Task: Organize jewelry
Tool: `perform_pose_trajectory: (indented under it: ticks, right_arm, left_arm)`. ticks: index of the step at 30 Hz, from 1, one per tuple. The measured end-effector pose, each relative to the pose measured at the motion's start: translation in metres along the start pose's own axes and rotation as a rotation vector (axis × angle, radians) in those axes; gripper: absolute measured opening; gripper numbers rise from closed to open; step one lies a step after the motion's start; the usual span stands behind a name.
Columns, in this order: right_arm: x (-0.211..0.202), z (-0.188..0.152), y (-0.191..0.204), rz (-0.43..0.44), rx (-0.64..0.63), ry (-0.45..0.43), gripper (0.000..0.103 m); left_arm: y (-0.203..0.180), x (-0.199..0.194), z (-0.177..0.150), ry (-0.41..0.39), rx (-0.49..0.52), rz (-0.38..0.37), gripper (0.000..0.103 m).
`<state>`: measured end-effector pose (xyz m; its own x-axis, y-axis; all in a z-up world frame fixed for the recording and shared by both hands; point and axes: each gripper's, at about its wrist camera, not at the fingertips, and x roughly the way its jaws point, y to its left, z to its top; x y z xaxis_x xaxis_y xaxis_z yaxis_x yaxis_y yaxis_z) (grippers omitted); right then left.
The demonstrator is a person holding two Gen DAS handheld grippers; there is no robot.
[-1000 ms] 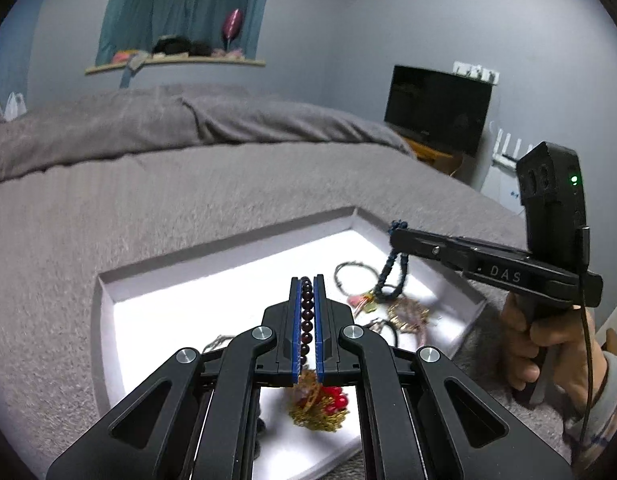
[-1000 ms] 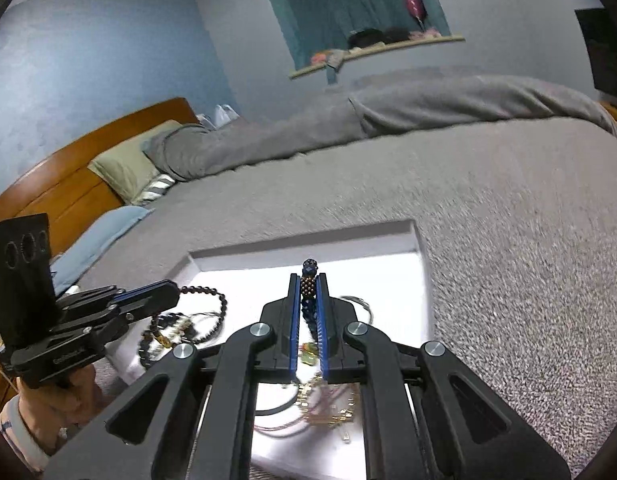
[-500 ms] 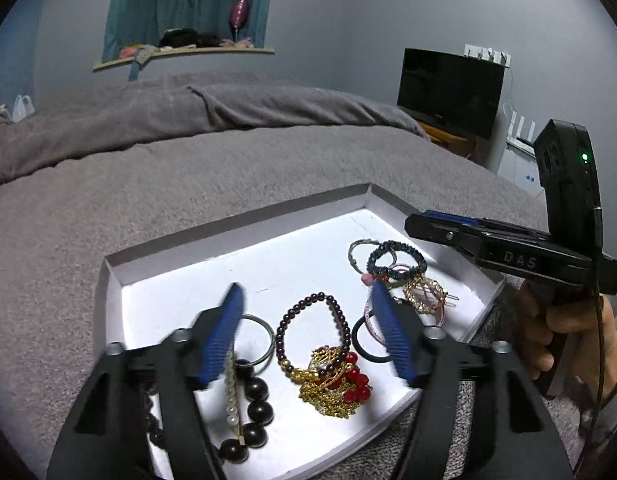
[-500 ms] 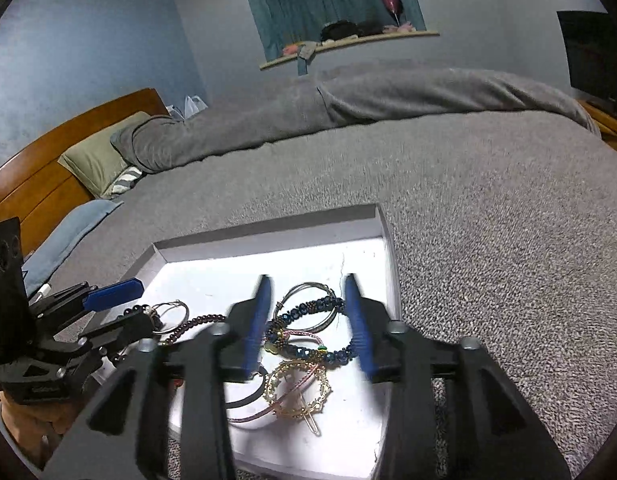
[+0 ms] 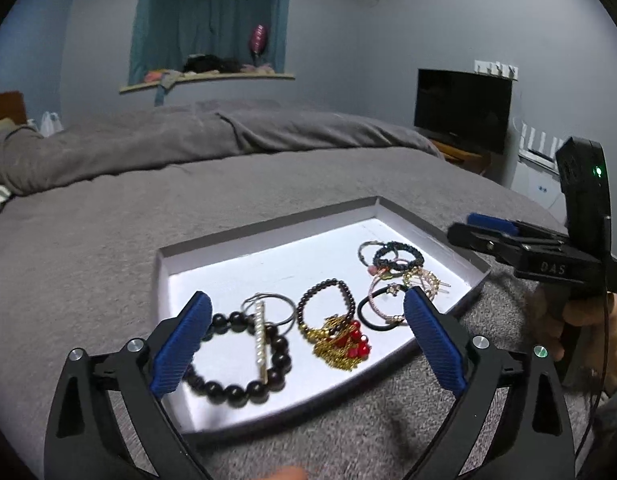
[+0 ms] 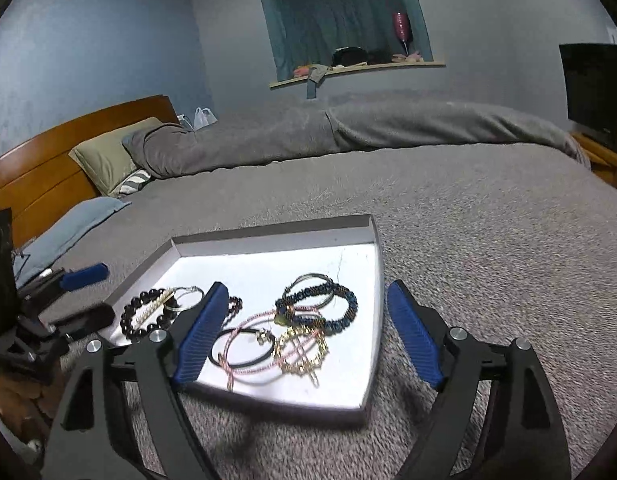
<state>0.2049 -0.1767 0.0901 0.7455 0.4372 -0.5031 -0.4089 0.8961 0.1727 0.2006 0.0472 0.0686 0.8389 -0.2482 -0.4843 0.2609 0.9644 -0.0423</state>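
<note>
the jewelry all lies inside the shallow white tray (image 5: 268,226) on the grey bed (image 5: 108,240): the big black bead bracelet (image 5: 244,354) with a pearl bar across it at the tray's near left corner, the dark red bead bracelet (image 5: 326,304) touching a gold and red tangle mid-tray, and the blue beaded bracelet (image 6: 328,308) heaped with thin bangles, a hair tie and a gold clip toward the tray's right side. i judge the risk is in that heap: pinch one piece and the linked ones lift too, or the light tray slides on the soft bed. my left hand-held gripper (image 5: 304,336) is spread wide, holding nothing, above the tray's near edge; my right hand-held gripper (image 6: 304,332) is likewise spread and empty.
</note>
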Motion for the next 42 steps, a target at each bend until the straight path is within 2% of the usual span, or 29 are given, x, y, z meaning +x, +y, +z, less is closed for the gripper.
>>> perform_pose_trajectory:
  ticks: [3, 7, 19, 25, 29, 42]
  right_arm:
    - [-0.008, -0.006, 0.0, -0.001, -0.009, 0.006, 0.085]
    - [-0.018, -0.015, 0.002, 0.005, -0.028, 0.018, 0.088]
    - [-0.052, -0.039, 0.013, 0.009, -0.068, -0.007, 0.097]
    - [-0.059, -0.045, 0.017, -0.01, -0.082, -0.018, 0.097]
    - [-0.065, -0.046, 0.016, -0.025, -0.074, -0.044, 0.097]
    - [-0.063, -0.046, 0.021, -0.044, -0.108, -0.038, 0.097]
  left_arm:
    - [0.0, -0.01, -0.011, -0.008, -0.033, 0.029, 0.097]
    - [-0.003, -0.023, -0.025, -0.021, -0.025, 0.087, 0.098]
    - [-0.002, -0.034, -0.044, -0.024, -0.057, 0.15, 0.098]
    - [-0.002, -0.043, -0.046, -0.059, -0.068, 0.172, 0.098]
    - [-0.002, -0.045, -0.047, -0.064, -0.068, 0.182, 0.098]
    - [-0.007, -0.047, -0.047, -0.073, -0.052, 0.199, 0.098]
